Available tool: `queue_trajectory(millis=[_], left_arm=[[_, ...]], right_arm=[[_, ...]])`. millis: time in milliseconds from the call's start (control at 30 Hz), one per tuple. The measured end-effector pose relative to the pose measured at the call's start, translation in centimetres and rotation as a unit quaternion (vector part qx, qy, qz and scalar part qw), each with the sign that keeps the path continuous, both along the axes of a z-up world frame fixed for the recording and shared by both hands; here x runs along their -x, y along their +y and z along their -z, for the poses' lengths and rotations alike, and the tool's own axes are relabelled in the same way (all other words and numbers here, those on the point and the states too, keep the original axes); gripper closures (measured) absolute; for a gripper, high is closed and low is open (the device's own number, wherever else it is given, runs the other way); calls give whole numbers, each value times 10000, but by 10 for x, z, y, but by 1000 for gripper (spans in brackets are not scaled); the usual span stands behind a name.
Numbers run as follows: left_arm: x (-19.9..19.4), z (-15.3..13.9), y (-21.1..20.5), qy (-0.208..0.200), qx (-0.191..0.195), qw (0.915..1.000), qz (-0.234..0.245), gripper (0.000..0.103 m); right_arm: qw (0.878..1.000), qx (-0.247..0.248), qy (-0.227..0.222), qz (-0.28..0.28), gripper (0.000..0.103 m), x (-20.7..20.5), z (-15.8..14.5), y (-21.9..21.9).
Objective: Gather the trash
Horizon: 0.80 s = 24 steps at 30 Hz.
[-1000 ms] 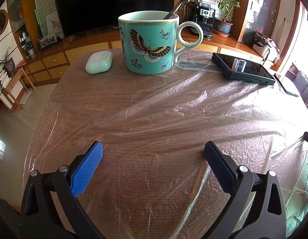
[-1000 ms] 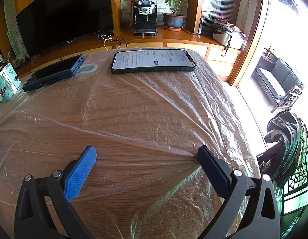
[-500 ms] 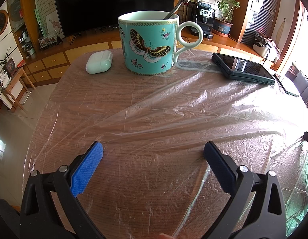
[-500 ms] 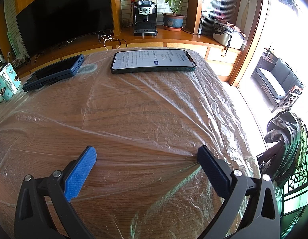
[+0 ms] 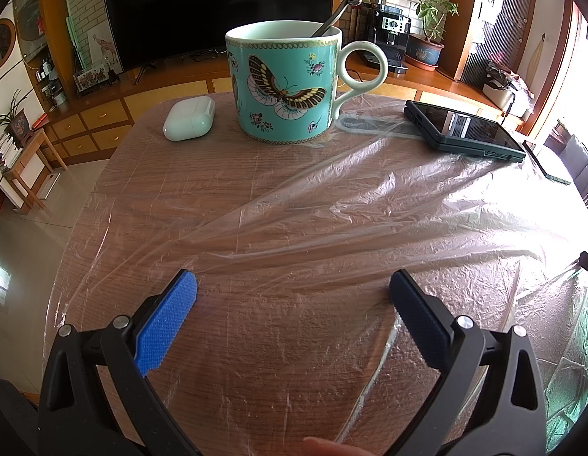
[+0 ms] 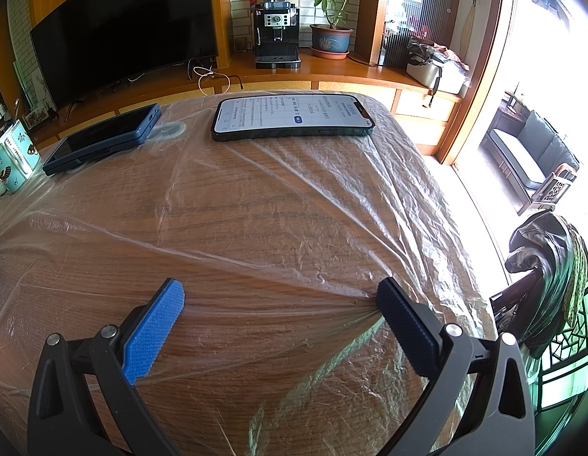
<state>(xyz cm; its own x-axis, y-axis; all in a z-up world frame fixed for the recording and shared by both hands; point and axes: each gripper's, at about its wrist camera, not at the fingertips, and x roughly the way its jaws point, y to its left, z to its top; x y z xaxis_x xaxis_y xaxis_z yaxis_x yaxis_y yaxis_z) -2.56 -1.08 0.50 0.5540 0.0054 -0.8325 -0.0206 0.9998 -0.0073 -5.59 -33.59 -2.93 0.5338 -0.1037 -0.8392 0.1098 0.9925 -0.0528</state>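
- Nearest, the left claw [image 5: 292,294] and right claw [image 6: 278,298] both gape wide, holding nothing, low over the desk [image 6: 256,205].
- The crinkled plastic sheet [image 5: 370,220], seemingly the trash, is spread beneath them.
- Farther: mug [image 5: 282,87], phone [image 6: 290,116].
- Collecting looks unstarted; next, pinch a fold.

A clear plastic sheet [image 5: 362,205] lies spread over the wooden table [image 5: 161,190], thin, crinkled and see-through, so the wood grain shows beneath it. Long creases run across it from the near side toward the far right. Its far edge lies under the mug [image 5: 284,83] and the dark phone [image 5: 465,129]. In the right view the same sheet [image 6: 294,205] reaches under the lit phone [image 6: 290,116] and drapes over the table's right edge.
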Motion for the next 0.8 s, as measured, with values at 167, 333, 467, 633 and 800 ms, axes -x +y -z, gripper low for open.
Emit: queue_trajectory(millis=[167,333,467,633,800], left_arm=[[-1,0,0,0,0,10000,0,1],[1,0,0,0,-1,10000,0,1],[-1,0,0,1,0,10000,0,1],[-1,0,1,1,0,10000,0,1],[-1,0,1,1,0,10000,0,1]], right_arm=[[10000,0,0,0,4,0,0,0],[10000,0,0,0,4,-2,0,0],[10000,0,0,0,4,0,0,0],[10000,0,0,0,4,0,0,0],[10000,0,1,0,4,-1,0,0]])
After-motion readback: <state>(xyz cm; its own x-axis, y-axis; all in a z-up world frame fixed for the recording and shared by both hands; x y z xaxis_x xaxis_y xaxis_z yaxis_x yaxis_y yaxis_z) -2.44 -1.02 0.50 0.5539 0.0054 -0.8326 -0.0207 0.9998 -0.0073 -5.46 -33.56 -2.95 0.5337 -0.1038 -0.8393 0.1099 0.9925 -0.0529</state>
